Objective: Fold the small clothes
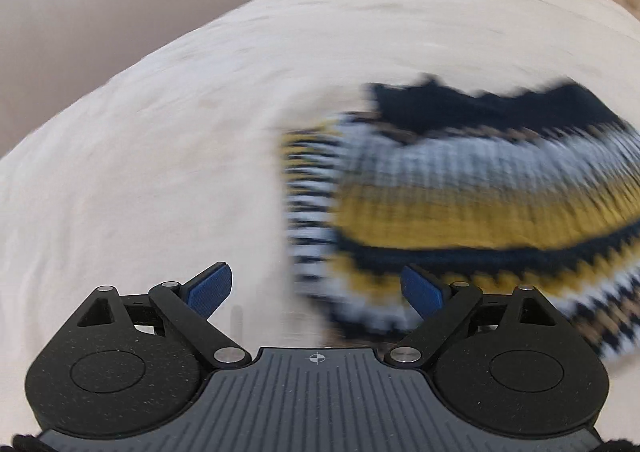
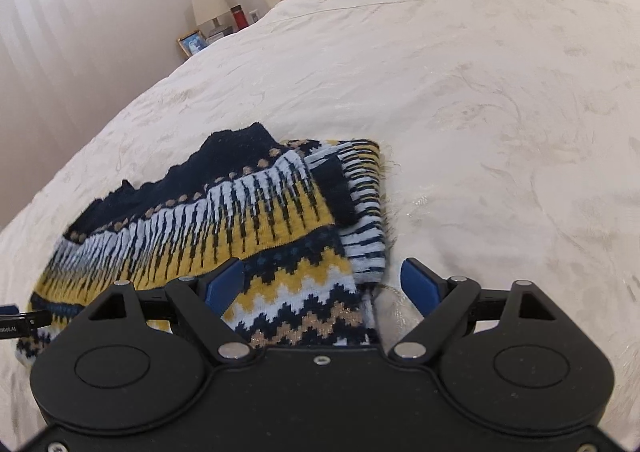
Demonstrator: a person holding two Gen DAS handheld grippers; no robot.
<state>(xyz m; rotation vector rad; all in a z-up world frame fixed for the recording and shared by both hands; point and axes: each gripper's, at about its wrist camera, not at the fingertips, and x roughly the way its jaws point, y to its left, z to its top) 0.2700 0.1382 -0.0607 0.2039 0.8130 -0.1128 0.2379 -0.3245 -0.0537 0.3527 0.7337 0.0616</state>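
Sweater [image 2: 224,228] lies folded on the bed [image 2: 480,112], near edge. My right gripper [image 2: 324,284] hangs over its near right corner, fingers spread, nothing pinched. Left gripper [image 1: 316,292] spread too, empty. Risk: a careless grab drags the layers apart. Left view blurred; only the right shows the lamp [image 2: 210,4].

A wide bed [image 2: 460,100] covered by a cream, faintly patterned quilted bedspread carries one thing: a folded knitted sweater [image 2: 248,220] in navy, mustard yellow and pale blue-white zigzag bands. It lies flat near the bed's near edge, with bare bedspread all round its far and right sides.
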